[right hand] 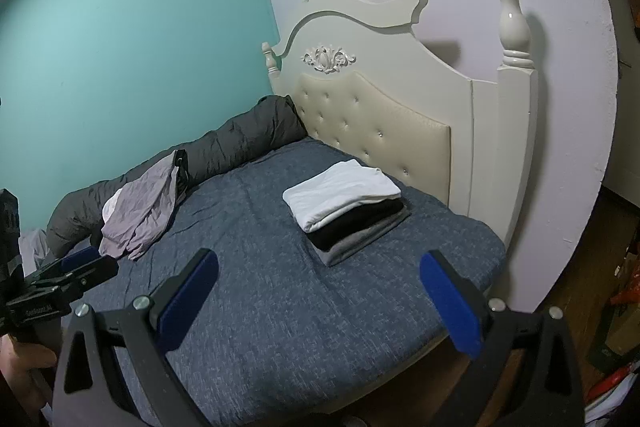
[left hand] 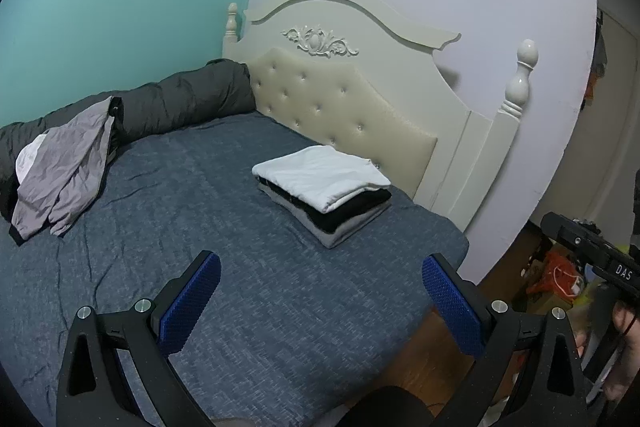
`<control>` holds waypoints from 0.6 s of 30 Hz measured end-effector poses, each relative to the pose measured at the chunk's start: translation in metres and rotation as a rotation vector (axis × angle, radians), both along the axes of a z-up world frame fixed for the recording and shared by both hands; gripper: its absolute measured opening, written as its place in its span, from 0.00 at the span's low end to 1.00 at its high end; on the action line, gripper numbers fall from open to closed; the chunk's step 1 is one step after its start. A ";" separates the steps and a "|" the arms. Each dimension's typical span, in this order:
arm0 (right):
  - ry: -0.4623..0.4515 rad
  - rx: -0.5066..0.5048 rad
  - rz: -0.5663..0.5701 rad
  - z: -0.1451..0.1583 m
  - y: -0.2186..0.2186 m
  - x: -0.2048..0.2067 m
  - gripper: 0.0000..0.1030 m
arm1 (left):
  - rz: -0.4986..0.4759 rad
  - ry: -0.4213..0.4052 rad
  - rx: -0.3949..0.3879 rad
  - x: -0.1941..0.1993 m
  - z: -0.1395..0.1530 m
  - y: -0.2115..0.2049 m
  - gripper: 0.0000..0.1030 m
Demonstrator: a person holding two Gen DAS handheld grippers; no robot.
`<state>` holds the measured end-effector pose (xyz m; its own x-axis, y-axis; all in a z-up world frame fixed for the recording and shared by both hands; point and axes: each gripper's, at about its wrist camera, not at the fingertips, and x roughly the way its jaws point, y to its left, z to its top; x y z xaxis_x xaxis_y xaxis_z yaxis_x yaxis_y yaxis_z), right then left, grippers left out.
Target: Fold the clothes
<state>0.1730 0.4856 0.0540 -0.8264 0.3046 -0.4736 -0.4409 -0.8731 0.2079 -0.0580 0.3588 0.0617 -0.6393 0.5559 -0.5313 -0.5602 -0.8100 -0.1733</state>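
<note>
Both grippers hang spread and empty over the bed (left hand: 248,307). Left gripper (left hand: 320,301) sits nearer the crumpled grey garment (left hand: 64,167), lying up-left against the rolled duvet (left hand: 188,95); right gripper (right hand: 318,301) faces the folded stack (right hand: 344,207).

Beyond and left of the left gripper (left hand: 320,291), a white garment (left hand: 28,157) lies mostly hidden under crumpled grey clothing (left hand: 66,167); right of it, floor clutter (left hand: 560,279) is too blurred to identify, and the bed (left hand: 260,307) is cut off below.
</note>
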 end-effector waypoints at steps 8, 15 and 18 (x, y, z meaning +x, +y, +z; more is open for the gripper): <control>-0.003 0.019 -0.004 -0.005 -0.007 0.000 0.99 | -0.001 0.006 -0.011 0.004 -0.001 -0.003 1.00; -0.001 0.023 -0.005 -0.009 -0.012 0.002 0.99 | -0.003 0.015 -0.019 0.009 -0.002 -0.004 1.00; 0.000 0.020 -0.003 -0.009 -0.012 0.002 0.99 | -0.011 0.004 -0.013 0.009 -0.004 -0.005 1.00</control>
<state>0.1753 0.4733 0.0445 -0.8256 0.3164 -0.4672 -0.4436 -0.8757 0.1909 -0.0486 0.3543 0.0576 -0.6353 0.5560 -0.5360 -0.5701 -0.8058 -0.1601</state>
